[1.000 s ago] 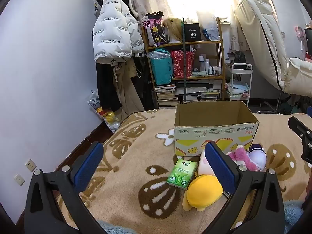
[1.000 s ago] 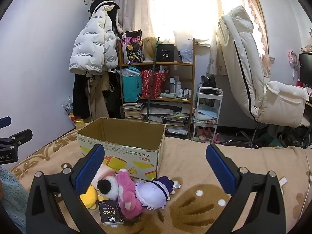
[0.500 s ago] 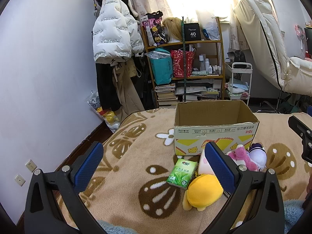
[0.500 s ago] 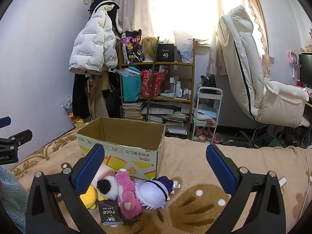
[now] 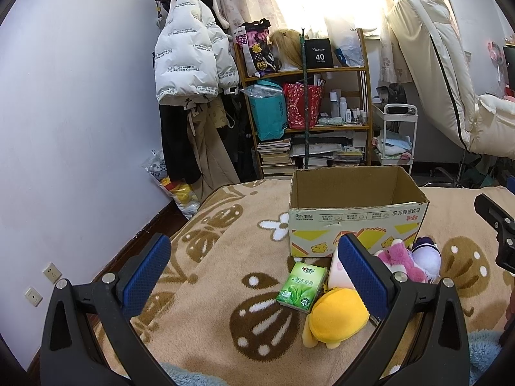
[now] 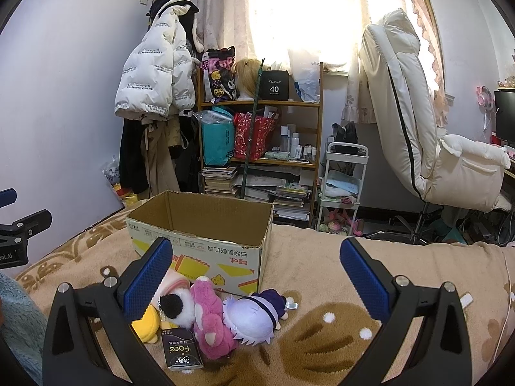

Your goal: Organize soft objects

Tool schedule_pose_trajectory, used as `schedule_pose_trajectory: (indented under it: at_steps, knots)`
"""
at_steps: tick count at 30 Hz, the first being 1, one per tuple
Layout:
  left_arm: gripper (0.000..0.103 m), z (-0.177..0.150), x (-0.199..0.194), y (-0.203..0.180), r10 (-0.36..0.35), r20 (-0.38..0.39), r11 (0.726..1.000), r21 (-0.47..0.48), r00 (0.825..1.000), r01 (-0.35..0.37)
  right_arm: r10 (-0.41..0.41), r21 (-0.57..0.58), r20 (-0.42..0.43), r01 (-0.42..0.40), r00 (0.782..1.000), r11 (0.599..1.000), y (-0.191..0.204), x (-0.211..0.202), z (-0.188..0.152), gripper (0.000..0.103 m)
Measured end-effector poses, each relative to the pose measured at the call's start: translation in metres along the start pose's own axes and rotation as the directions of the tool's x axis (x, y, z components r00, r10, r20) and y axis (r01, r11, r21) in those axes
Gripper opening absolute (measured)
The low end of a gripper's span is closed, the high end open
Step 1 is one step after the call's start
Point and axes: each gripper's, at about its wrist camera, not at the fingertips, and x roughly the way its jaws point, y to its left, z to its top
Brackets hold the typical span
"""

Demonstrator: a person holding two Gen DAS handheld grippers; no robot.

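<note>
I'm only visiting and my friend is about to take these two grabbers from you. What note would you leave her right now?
Left gripper: open, holding nothing.
Right gripper: open, holding nothing.
Cardboard box sits on the blanket; no toys visible inside.
In front of it: yellow plush, pink plush, purple-and-white plush, green tissue pack, black pack.
Done: nothing. Left: probably box the plush toys.

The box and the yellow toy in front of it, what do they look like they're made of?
Box: corrugated cardboard by the look, matte brown inside, printed white and yellow outside, with rough torn top edges. Yellow toy: seemingly stuffed plush, a fuzzy, non-shiny, softly rounded surface. Its filling cannot be seen.
</note>
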Motion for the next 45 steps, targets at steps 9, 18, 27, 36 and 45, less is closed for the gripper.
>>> schedule_pose_trajectory:
  at_steps: [9,18,27,36,45]
  knots:
    - [0.102,0.0,-0.0001,-0.0006,0.0,-0.003,1.0,-0.001,1.0,0.0,-0.001,0.0,-0.002,0.001,1.0,1.0,0.0014,0.0005,0.0,0.103]
    - [0.102,0.0001,0.001,-0.0002,-0.001,-0.004,1.0,0.0,1.0,0.001,-0.005,-0.002,-0.004,0.005,1.0,1.0,0.0009,-0.0001,0.0002,0.103]
    - [0.102,0.0001,0.0013,-0.0005,-0.001,-0.006,1.0,0.0,1.0,0.001,-0.006,-0.002,-0.002,0.006,1.0,1.0,0.0008,-0.0007,0.0008,0.103]
    - [0.102,0.0001,0.0011,-0.0008,0.0,-0.005,1.0,0.001,1.0,0.0,-0.007,-0.004,-0.003,0.007,1.0,1.0,0.0008,-0.0009,0.0009,0.103]
    - [0.102,-0.0001,0.0014,-0.0013,0.0,-0.004,1.0,0.001,1.0,0.0,-0.007,-0.005,-0.003,0.007,1.0,1.0,0.0013,-0.0006,0.0008,0.103]
